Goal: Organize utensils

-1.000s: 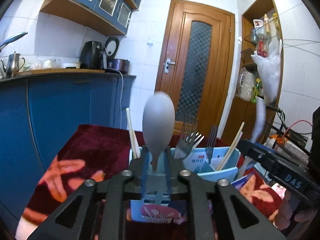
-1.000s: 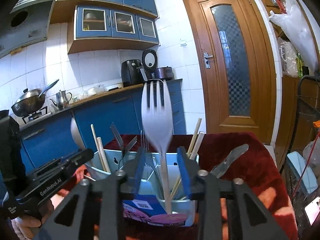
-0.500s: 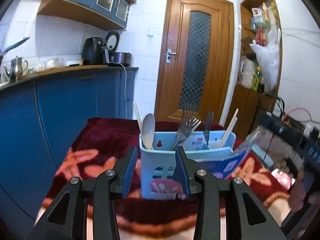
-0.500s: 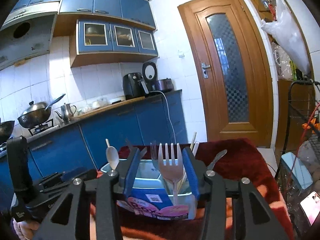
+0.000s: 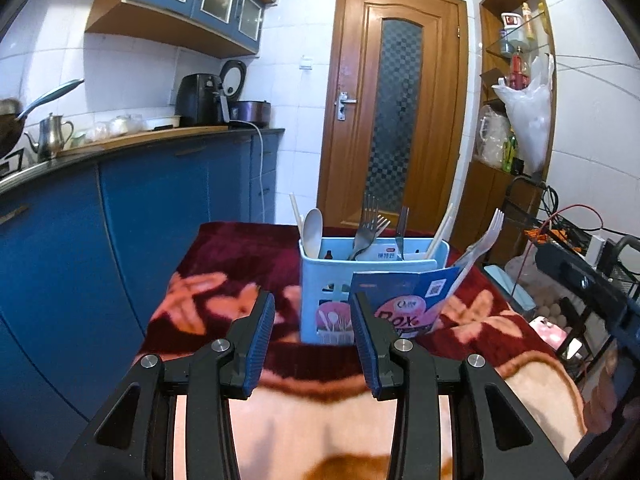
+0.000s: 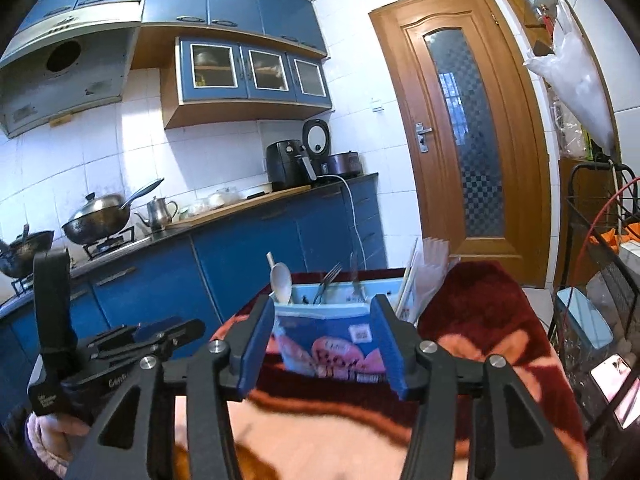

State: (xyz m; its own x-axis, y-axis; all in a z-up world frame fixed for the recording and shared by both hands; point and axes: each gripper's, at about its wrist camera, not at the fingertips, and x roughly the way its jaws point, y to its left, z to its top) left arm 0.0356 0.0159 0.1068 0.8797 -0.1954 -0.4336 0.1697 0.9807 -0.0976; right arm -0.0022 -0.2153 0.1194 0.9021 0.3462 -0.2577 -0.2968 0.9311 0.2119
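Left gripper [image 5: 313, 322]: jaws spread, nothing between the pads; the caddy shows beyond the gap, not touched. Right gripper [image 6: 322, 330]: jaws opening, empty; the caddy's label is framed in the gap, but the pads are clear of it.

Caddy [image 5: 320, 272]: light blue plastic, upright on a dark red blanket [image 5: 240, 256] with orange pattern, near the blanket's far end. A blue-and-pink card label [image 5: 404, 306] leans on its front, bent outward at the right.

Contents, left wrist view:
- White spoon [image 5: 312, 232], bowl up, left compartment, with 1 pale chopstick [image 5: 296, 216] just behind it.
- 2 metal forks [image 5: 368, 228], tines up, middle; they cross each other.
- 1 dark-handled piece [image 5: 401, 228] right of the forks; type unclear.
- Pale chopsticks [image 5: 440, 232] leaning right, right end.
- White plastic fork [image 5: 486, 240], tilted right, at the right edge behind the bent label; whether it is inside the caddy, I cannot tell.

Right wrist view: the plastic fork is motion-blurred. The left gripper's body shows at lower left, held by a hand [image 6: 60, 430] in a pink sleeve.

Background: blue cabinets [image 5: 160, 200], wooden door [image 5: 396, 120].
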